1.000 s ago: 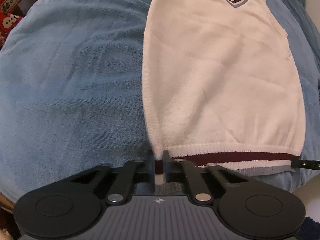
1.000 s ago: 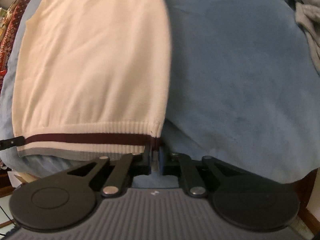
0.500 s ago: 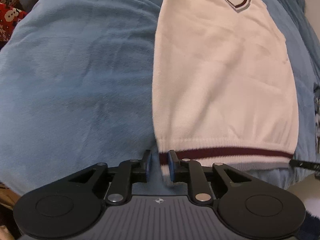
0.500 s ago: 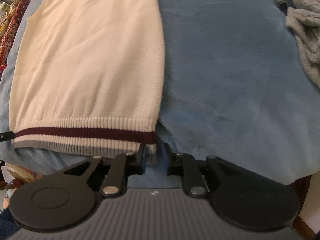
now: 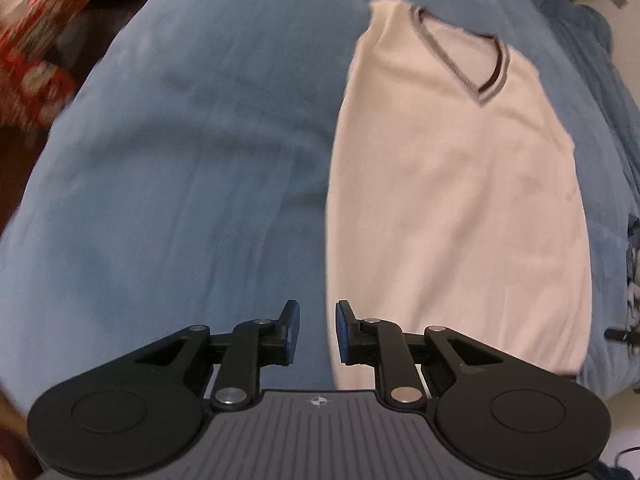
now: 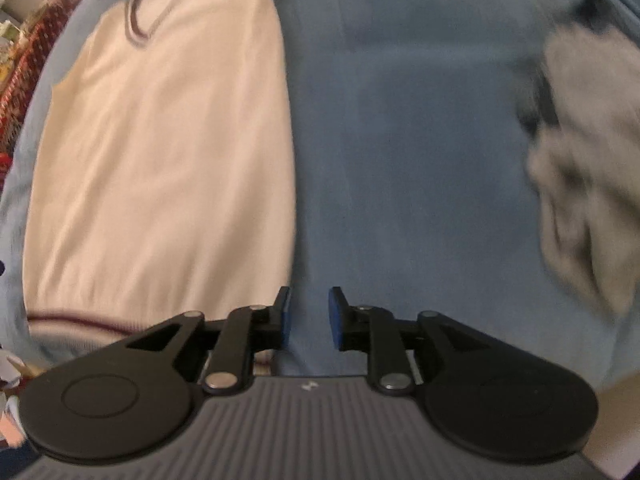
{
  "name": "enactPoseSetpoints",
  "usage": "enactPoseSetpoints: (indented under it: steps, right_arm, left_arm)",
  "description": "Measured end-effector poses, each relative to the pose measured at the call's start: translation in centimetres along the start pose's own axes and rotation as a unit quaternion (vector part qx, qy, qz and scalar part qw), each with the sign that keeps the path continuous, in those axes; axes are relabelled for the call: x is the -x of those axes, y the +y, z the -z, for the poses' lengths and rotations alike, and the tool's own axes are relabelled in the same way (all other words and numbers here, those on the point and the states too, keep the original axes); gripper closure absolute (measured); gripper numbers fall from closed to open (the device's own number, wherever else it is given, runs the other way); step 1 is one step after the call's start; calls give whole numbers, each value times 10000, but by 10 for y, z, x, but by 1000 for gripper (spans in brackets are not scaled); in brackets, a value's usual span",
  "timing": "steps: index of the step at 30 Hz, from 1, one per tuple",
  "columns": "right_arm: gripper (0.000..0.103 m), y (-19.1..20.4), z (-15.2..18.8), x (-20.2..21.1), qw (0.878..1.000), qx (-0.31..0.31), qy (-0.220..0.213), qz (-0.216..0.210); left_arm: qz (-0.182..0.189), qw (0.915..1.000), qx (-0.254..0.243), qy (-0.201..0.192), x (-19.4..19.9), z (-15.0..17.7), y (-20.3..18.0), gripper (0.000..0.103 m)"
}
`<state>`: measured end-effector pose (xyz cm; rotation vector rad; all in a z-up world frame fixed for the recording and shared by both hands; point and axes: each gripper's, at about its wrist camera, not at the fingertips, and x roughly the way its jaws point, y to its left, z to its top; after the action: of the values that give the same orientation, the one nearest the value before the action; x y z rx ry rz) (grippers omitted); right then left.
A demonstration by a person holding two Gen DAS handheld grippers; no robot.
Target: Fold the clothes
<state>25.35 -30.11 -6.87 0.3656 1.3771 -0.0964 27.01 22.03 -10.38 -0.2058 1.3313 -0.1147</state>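
Note:
A cream sleeveless V-neck vest (image 5: 452, 200) with maroon and grey trim lies flat on a blue blanket (image 5: 180, 160), neck at the far end. My left gripper (image 5: 316, 332) hovers above the vest's near left edge, jaws apart with only blanket and the vest's edge seen below the gap. In the right wrist view the vest (image 6: 160, 160) lies to the left, its striped hem near the bottom. My right gripper (image 6: 308, 316) hangs over the blanket (image 6: 400, 140) just off the vest's right edge. Its jaws are opening and nothing is between them.
A crumpled grey knit garment (image 6: 588, 184) lies on the blanket at the right. Red patterned fabric (image 5: 32, 60) shows past the blanket's left side, and again as a red patterned strip (image 6: 24, 60) in the right wrist view. Both views are blurred by motion.
Both grippers were shut on the vest's hem corners a second ago. They have let go, opened and lifted away, so more of the vest and blanket shows. The vest stays flat.

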Motion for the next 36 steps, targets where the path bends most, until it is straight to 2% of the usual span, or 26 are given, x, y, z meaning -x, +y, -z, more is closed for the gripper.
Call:
enactPoseSetpoints:
  steps: [3, 8, 10, 15, 22, 25, 29, 34, 35, 36]
  right_arm:
    - [79, 5, -44, -11, 9994, -29, -328, -113]
    - [79, 11, -119, -37, 9962, -56, -824, -291]
    - [79, 1, -148, -38, 9951, 19, -946, -300]
    - [79, 9, -188, -65, 9933, 76, -1098, -356]
    - [79, 26, -215, -114, 9940, 207, -1005, -371]
    - [79, 34, -215, -125, 9946, 195, -958, -358]
    - [79, 45, -215, -133, 9945, 296, -933, -373]
    - [94, 48, -212, -126, 9937, 462, -986, -280]
    - [96, 49, -211, -124, 9934, 477, -1018, -238]
    - [96, 49, -210, -121, 9928, 514, -1069, -177]
  left_arm:
    - [36, 9994, -261, -229, -28, -39, -10, 79]
    - [134, 9965, -426, -701, -68, -108, -18, 79]
    - [117, 9960, -397, -791, -81, -130, -21, 79]
    - [81, 9953, -285, -922, -105, -163, -24, 78]
    - [32, 9958, -35, -909, -114, -167, -20, 74]
    - [35, 9963, -20, -855, -116, -164, -17, 73]
    - [108, 9959, -12, -894, -118, -164, -17, 67]
    - [113, 9954, 5, -951, -123, -170, -18, 64]
    - [88, 9949, -13, -1001, -123, -171, -18, 66]
    - [63, 9944, -31, -1051, -124, -173, -19, 86]
